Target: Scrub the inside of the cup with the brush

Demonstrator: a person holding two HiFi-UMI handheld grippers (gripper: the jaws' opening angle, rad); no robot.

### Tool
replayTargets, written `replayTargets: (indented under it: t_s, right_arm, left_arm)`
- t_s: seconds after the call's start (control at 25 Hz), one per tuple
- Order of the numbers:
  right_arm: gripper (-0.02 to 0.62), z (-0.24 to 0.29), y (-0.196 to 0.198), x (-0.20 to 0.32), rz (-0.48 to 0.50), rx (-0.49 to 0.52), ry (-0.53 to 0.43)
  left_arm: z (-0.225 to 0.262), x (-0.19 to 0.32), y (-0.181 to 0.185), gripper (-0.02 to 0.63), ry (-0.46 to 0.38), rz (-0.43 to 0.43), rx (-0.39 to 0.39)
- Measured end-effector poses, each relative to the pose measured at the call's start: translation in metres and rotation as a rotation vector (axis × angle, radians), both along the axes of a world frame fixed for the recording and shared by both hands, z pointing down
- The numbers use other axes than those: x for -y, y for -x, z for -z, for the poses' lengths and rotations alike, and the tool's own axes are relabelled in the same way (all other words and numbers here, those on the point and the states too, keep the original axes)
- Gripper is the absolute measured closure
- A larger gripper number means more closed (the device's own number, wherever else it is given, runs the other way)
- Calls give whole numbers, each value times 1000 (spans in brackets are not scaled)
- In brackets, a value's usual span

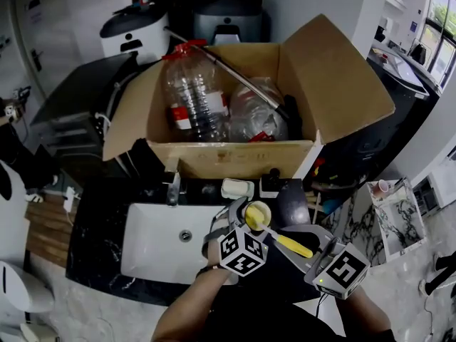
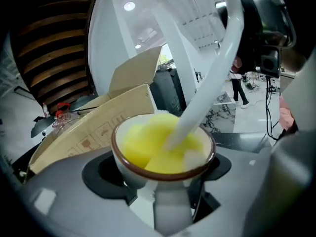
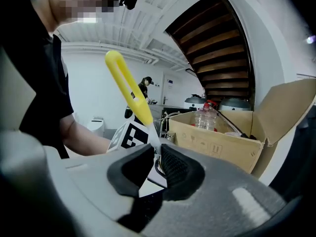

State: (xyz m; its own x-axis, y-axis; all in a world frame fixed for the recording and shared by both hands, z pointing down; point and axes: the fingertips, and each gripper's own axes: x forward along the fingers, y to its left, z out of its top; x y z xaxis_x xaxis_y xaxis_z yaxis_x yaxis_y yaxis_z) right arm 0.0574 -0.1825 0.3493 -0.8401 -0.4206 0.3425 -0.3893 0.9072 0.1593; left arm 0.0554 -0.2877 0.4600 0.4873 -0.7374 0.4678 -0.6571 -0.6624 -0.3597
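Note:
In the head view my left gripper is shut on a small white cup with a brown rim, holding it over the black counter just right of the sink. The left gripper view shows the cup clamped between the jaws of the left gripper, mouth toward the camera. A brush with a yellow handle and white shaft reaches into the cup, and its yellow sponge head fills the inside. My right gripper is shut on the brush; the yellow handle sticks up past the right gripper.
A white sink with a faucet lies to the left in the black counter. Behind it stands an open cardboard box holding a large plastic bottle. A white dish sits by the box.

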Motion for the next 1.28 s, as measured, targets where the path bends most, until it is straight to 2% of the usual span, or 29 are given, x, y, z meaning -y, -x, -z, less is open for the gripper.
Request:
replayTargets:
  t_s: [0.12, 0.24, 0.32, 0.4, 0.64, 0.8, 0.96, 1.08, 1.12, 1.16, 1.28]
  right_arm:
    - [545, 1, 0, 4, 8, 33, 15]
    - [563, 7, 7, 5, 34, 81, 41]
    - [571, 10, 14, 4, 53, 54, 9]
    - [575, 10, 15, 4, 57, 48, 3]
    - [561, 5, -2, -2, 86, 36, 70]
    - [469, 10, -7, -1, 91, 77, 66]
    - [436, 10, -2, 1, 88, 70, 62]
    - [449, 15, 10, -3, 123, 62, 31]
    - [533, 18, 13, -3, 132, 55, 13]
    - [549, 20, 14, -2, 133, 48, -3]
    - [554, 30, 10, 4, 121, 52, -31]
  left_arm:
    - [-5, -9, -15, 175, -1, -74, 33]
    - [-9, -28, -39, 176, -1, -189, 58]
    - [-11, -41, -54, 176, 22, -246, 30]
    - [-11, -47, -59, 176, 53, -256, -20]
    - [-20, -42, -40, 175, 114, -213, -31]
    - [-21, -42, -34, 175, 152, -216, -60]
    - [-23, -48, -35, 175, 137, -241, -11]
    - [-25, -55, -41, 175, 114, -283, 53]
    - [-26, -58, -44, 175, 111, -301, 64]
    - [-26, -61, -46, 175, 111, -318, 67]
    - [-23, -69, -48, 175, 115, -347, 47]
